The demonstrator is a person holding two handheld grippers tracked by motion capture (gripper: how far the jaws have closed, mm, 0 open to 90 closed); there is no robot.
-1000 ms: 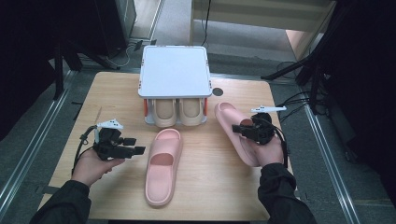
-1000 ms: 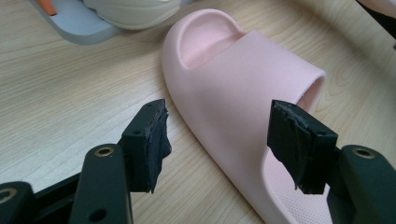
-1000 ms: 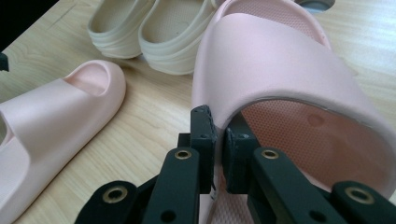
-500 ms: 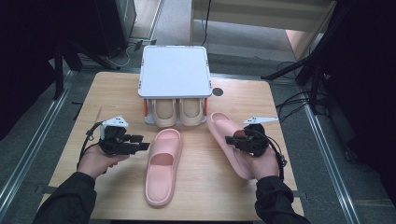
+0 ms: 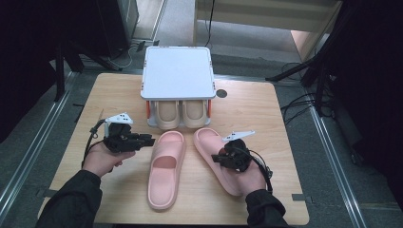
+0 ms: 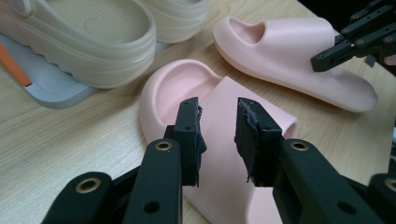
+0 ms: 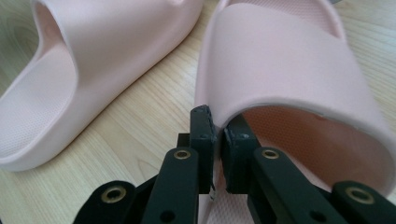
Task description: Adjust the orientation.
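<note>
1. While the right gripper [image 5: 219, 158] keeps its jaws clamped on the strap edge of the right pink slipper [image 5: 216, 159], the left pink slipper [image 5: 166, 169] lies free on the table [image 5: 266, 114], just beside it
2. The left pink slipper lies with its long axis running away from the person, its toe toward the shoe rack [image 5: 177, 73]; the right pink slipper is tilted, its toe leaning toward the other slipper's toe
3. From the left gripper [image 5: 146, 140] the left pink slipper lies just to the gripper's right, and the jaws point at its strap; this hand is clearly the nearer one to it
4. In the left gripper view the left gripper [image 6: 218, 128] has been closing its jaws just now; they stand partly apart with a gap between the pads, the slipper [image 6: 219, 140] lies behind and below them, and they do not press on anything yet
5. In the right gripper view the right gripper [image 7: 218, 126] has its jaws almost together, with only the thin strap edge of the slipper [image 7: 280, 70] between them
6. I judge that the coming move depends on bringing the left jaws over the strap edge of the left pink slipper
</note>
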